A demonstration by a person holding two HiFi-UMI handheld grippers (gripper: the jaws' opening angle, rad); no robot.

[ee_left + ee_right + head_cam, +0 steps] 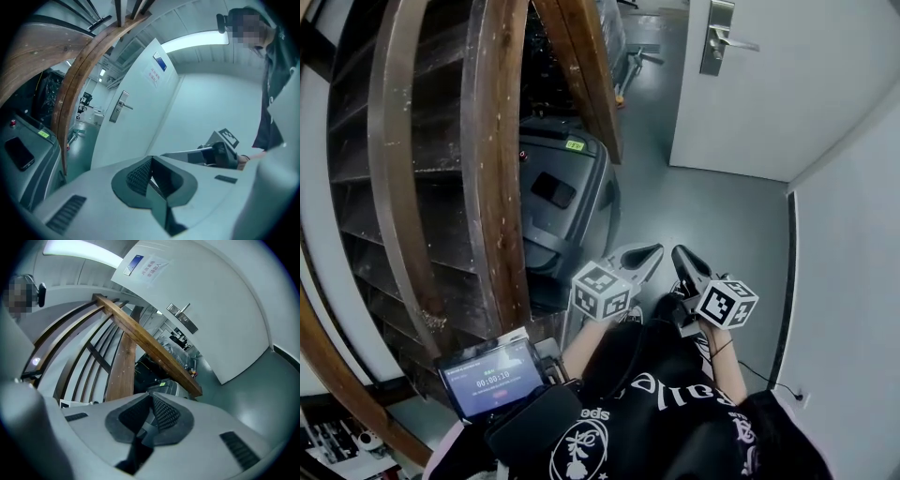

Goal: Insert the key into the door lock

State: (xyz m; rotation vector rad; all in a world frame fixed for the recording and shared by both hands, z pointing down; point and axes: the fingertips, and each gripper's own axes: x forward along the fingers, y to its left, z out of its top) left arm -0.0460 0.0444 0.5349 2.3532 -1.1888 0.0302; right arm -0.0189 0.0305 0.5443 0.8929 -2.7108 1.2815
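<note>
A person in a black printed shirt (666,427) holds the left hand-held gripper (651,252) and right hand-held gripper (680,254) side by side, low over a grey floor (703,202), both tips pointing toward a white door (806,89) well ahead. The door's metal lock plate (716,37) and lever handle (738,42) sit at top right. Dark wooden stairs (483,150) curve down the left, beside a grey machine (567,202). A small lit screen (492,377) glows at lower left.

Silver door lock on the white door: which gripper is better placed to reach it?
Probably the right gripper: in the head view it sits on the side nearer the silver door lock, with the left gripper just beyond it. Both look shut.
</note>
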